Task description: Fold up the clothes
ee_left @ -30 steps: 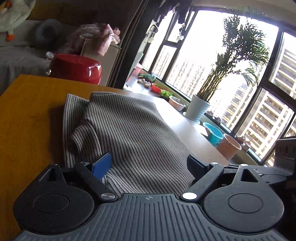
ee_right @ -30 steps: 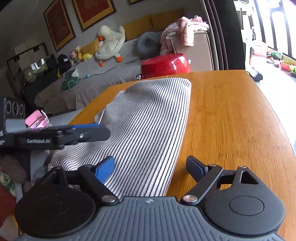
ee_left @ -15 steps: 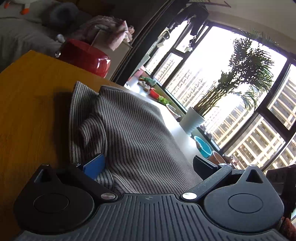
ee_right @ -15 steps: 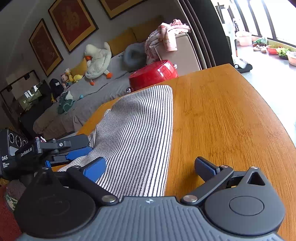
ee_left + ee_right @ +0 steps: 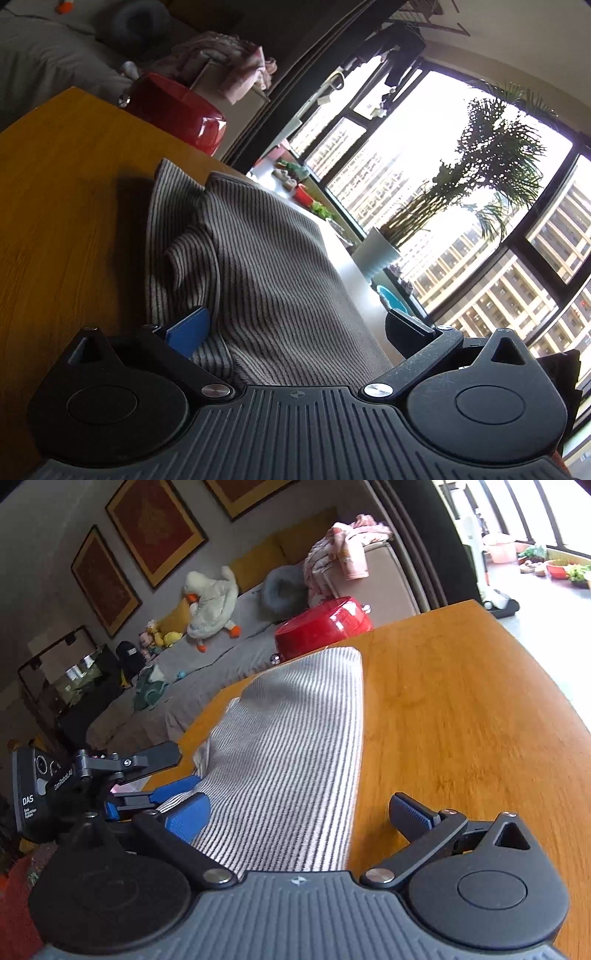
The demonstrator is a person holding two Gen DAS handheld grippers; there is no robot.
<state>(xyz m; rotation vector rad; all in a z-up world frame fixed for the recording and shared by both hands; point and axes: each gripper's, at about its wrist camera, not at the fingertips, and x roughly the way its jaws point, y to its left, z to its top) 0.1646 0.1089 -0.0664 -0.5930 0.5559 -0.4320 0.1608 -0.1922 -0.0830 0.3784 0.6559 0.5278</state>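
Observation:
A grey-and-white striped garment (image 5: 266, 266) lies folded into a long strip on the wooden table (image 5: 66, 206). My left gripper (image 5: 299, 328) is open over its near end. The cloth runs between the wide-spread fingers, and the blue left pad (image 5: 188, 328) rests beside a raised fold. In the right wrist view the same garment (image 5: 295, 738) stretches away from my right gripper (image 5: 299, 816), which is also open, straddling the garment's right edge. The left gripper (image 5: 171, 771) shows there at the garment's left side, jaws apart.
A red pot (image 5: 321, 627) stands at the table's far edge beyond the garment. Behind it are a sofa with a plush duck (image 5: 210, 598) and a pile of pink clothes (image 5: 343, 550). A potted plant (image 5: 376, 254) stands by the window. Bare wood (image 5: 461, 709) lies right of the garment.
Both grippers' jaws have spread wider. Both views have rolled, so the table now looks tilted. The garment lies as before.

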